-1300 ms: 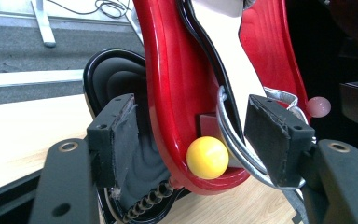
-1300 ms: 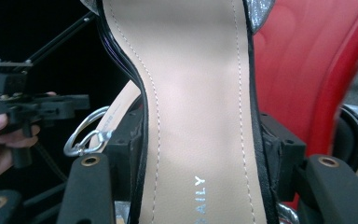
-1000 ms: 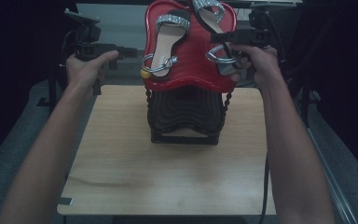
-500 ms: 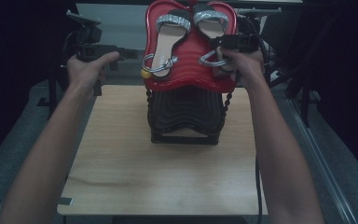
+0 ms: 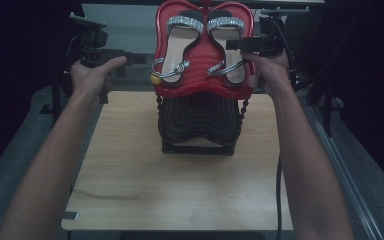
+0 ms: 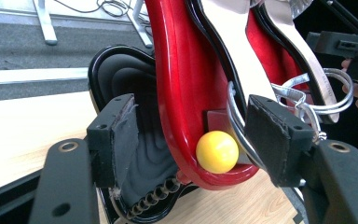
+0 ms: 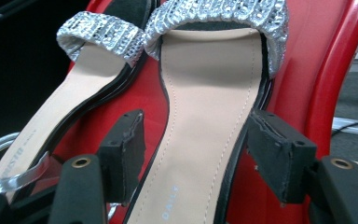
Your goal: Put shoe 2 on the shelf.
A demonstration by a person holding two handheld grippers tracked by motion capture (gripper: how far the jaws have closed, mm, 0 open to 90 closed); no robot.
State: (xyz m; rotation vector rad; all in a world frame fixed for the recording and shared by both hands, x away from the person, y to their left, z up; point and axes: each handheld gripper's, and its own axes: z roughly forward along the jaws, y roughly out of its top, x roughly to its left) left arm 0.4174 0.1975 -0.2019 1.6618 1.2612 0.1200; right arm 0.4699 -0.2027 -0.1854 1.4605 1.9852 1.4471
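Right gripper view: sandal point(image 7: 200, 140) between parted jaws

In the right gripper view, the beige insole of the nearer sandal point(image 7: 200, 135) carries the small printed word "DAILY" low down near the heel, running along the length of the sole. The other sandal point(image 7: 51, 126), beside it at the left, has a similar print near its lower edge that also seems to end in "DAILY", with a first word too blurred to read.
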